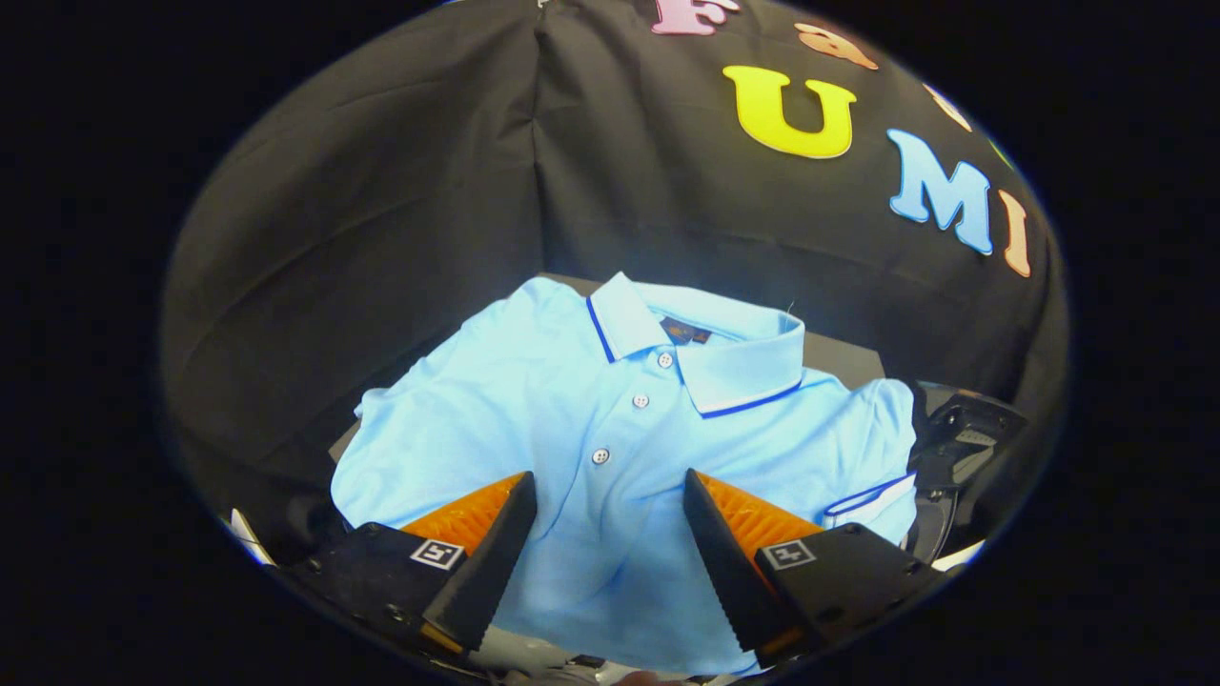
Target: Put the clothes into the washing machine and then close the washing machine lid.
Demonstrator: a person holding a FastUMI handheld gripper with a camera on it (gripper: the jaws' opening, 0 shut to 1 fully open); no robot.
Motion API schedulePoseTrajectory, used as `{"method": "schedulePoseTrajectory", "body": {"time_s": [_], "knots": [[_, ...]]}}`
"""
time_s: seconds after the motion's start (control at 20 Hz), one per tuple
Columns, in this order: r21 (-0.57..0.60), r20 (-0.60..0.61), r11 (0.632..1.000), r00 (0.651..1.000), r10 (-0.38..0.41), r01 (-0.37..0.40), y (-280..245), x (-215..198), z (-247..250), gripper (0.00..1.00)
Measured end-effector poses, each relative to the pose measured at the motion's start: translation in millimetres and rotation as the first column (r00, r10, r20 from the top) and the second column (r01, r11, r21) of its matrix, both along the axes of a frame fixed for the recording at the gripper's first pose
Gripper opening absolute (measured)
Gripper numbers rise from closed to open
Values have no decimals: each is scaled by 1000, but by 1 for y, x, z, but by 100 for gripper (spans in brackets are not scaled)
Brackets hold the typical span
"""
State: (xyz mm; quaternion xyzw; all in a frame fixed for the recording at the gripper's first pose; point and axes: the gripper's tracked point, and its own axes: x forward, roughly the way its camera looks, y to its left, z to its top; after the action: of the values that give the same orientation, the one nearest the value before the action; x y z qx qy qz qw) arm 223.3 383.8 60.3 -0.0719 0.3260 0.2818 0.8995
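Lying flat on a dark surface [839, 354], the light blue polo shirt [572, 419] spreads beneath and beyond the gripper [608, 495], whose fingers stand wide apart over its lower front, buttons just ahead between them, collar farther off.

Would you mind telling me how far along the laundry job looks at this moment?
Nothing looks done yet: the light blue polo shirt lies spread flat in front of the booth wall. In hand: the hand-held gripper hovers open over its button placket, fingers apart, not gripping. Left: grasping the shirt, putting it into the washing machine, closing the lid.
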Motion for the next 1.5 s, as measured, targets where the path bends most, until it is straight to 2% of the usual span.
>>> {"method": "schedulePoseTrajectory", "body": {"time_s": [0.05, 0.25, 0.4, 0.5, 0.6, 0.9, 1.15, 1.5], "knots": [[-6, 4, 1000, 1000, 8, -8, 2, 1, 1, 99], [20, -23, 999, 999, 41, -41, 3, -2, 1, 47], [48, -19, 999, 1000, 24, -23, 6, -3, 1, 8], [25, 35, 999, 998, 42, -43, 6, -5, 7, 2], [17, 81, 998, 995, 54, -56, 6, -4, 9, 2], [103, 104, 993, 993, 55, -66, -3, -4, 44, 1], [115, 190, 989, 980, 66, -89, -29, 3, 79, 2], [187, 212, 978, 976, 47, -88, -86, 6, 110, 1]]}}
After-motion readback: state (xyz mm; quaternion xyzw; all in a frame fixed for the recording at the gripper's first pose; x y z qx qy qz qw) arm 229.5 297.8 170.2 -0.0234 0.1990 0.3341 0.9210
